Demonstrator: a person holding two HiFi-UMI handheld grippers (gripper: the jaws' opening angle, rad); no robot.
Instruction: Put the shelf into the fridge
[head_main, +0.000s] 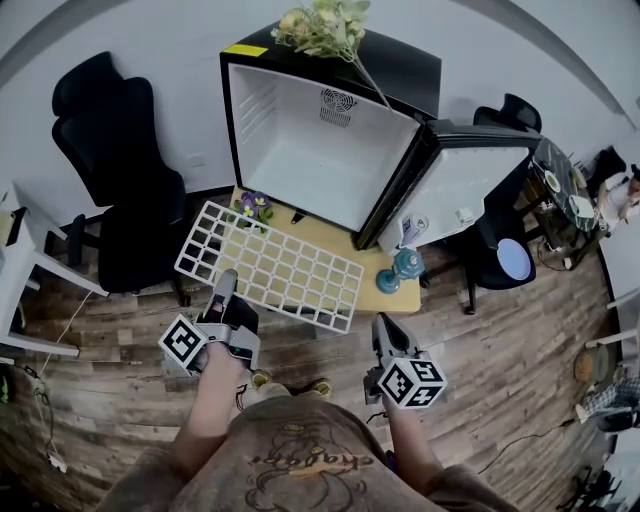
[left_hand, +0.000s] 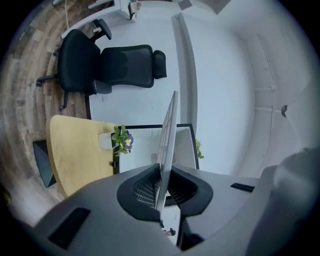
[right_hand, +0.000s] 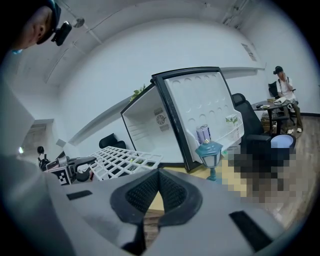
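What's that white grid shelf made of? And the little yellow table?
Shelf: probably plastic or coated wire, matte white, with thick, even bars. Table: looks like light wood or a wood-look board, smooth and pale yellow, but no grain can be made out.

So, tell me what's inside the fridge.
Bare white walls in the fridge: a fan vent on the back, rails on the left side. The shelf is outside. The right inner wall faces away and cannot be seen.

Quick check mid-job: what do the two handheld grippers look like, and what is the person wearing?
Left gripper and right gripper: grey bodies, black ribbed pads, each with a white cube of black square markers. Brown printed shirt.
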